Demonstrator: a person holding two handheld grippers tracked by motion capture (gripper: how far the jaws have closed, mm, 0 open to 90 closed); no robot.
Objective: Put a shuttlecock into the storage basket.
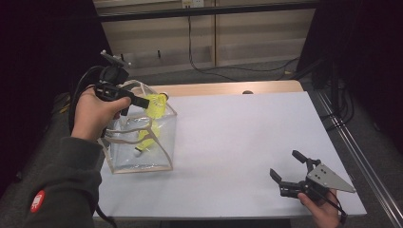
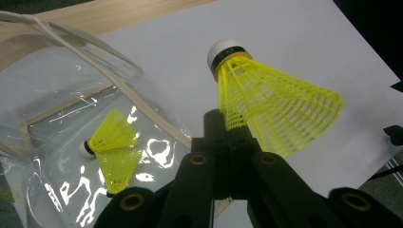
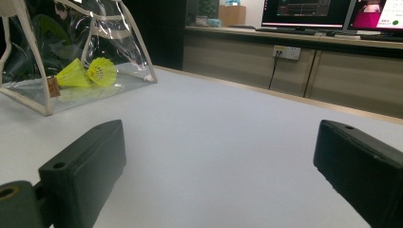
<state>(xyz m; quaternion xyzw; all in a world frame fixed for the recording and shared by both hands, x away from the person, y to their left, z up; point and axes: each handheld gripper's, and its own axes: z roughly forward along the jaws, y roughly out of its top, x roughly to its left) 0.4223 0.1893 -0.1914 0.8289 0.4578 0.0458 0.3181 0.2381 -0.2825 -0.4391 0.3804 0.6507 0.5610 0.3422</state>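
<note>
Left gripper [image 1: 135, 99] is clamped on a yellow shuttlecock [image 2: 266, 104], jaws pinching the lower skirt; the white cork end points up and away from the jaws in the left gripper view; gripping the mesh rather than the rounded cork probably gives a firmer, non-slipping hold. In the high view the held shuttlecock [image 1: 156, 104] sits at the top opening of the clear bag [image 1: 164, 142], at its upper right rim; this position suggests transfer between bag and table, though direction cannot be judged from the pictures. Two more yellow shuttlecocks [image 2: 114, 152] lie on the bag floor, touching each other; the right gripper view shows them [image 3: 88, 72] through the transparent wall. White straps [image 2: 95, 61] hang slack over the mouth; they could snag the skirt on passage through the opening.

Right gripper [image 1: 289, 172] rests low at the near right of the white table [image 1: 247, 133], jaws spread wide apart and holding nothing; it lies well apart from the bag, probably parked to leave the working area free. Monitors [image 3: 304, 12] stand on a counter beyond the table.
</note>
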